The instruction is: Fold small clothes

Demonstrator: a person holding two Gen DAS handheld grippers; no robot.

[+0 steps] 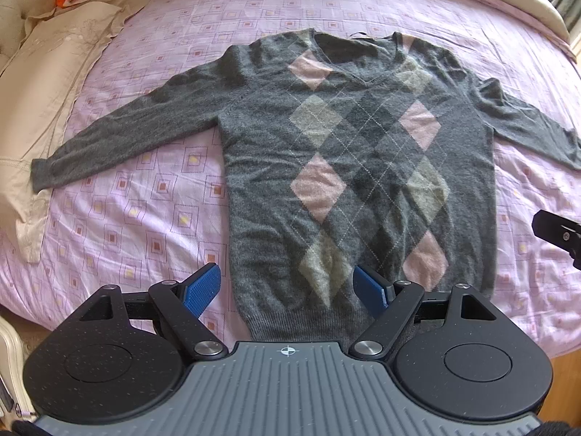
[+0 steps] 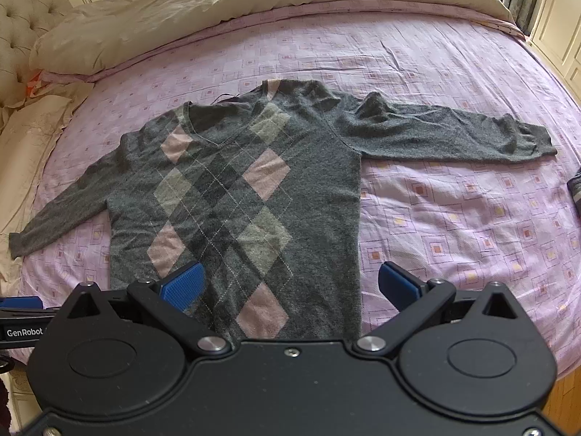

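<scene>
Left gripper point(image 1: 288, 289) and right gripper point(image 2: 290, 285) both spread, empty over sweater point(image 1: 363, 167) hem, sweater flat mid-bed point(image 2: 454, 218); I'd pinch both hem corners evenly before folding.

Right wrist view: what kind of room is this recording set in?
Most likely a bedroom: a bed with a pink patterned sheet, a tufted headboard and a cream duvet pushed back behind the grey argyle sweater.
</scene>
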